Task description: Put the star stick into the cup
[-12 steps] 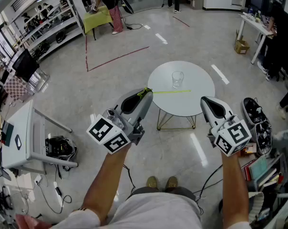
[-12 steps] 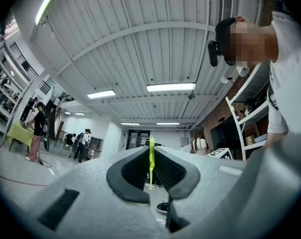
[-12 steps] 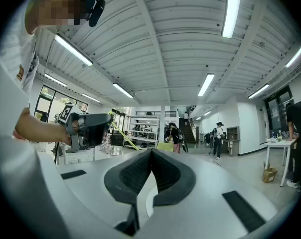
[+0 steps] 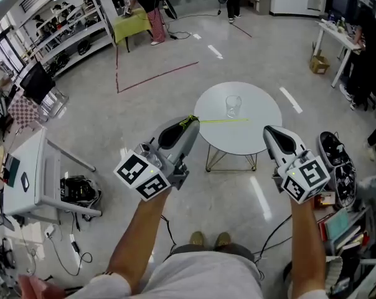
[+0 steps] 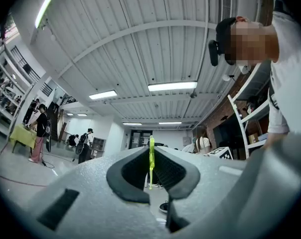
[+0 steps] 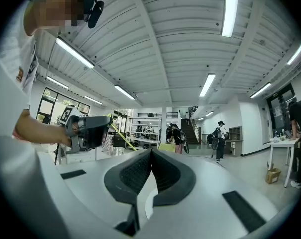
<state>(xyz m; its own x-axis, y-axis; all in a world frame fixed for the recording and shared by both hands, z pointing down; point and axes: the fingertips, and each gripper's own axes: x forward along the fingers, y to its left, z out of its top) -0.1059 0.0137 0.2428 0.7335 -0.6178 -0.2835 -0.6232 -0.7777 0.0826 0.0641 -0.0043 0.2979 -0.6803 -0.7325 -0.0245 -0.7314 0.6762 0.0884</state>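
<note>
My left gripper [image 4: 190, 121] is shut on the yellow-green star stick [image 4: 224, 120], which runs level to the right from its tip, over the round white table [image 4: 256, 129]. In the left gripper view the stick [image 5: 151, 161] stands as a thin strip pinched between the dark pads. A clear glass cup [image 4: 233, 106] stands upright on the table, just beyond the stick. My right gripper [image 4: 268, 130] hovers at the table's right side, shut with nothing in it. In the right gripper view the jaws [image 6: 151, 152] meet, and the left gripper [image 6: 85, 131] with the stick shows at the left.
A white side table [image 4: 27, 179] with cables and a dark bundle [image 4: 79, 192] under it stands at the left. Shoes [image 4: 336, 161] and books [image 4: 337, 223] lie on the floor at the right. People stand far back by the yellow table [image 4: 131, 23] and shelves [image 4: 63, 30].
The scene has shifted a little downward and rightward in the head view. Both grippers and the stick keep the same pose.
</note>
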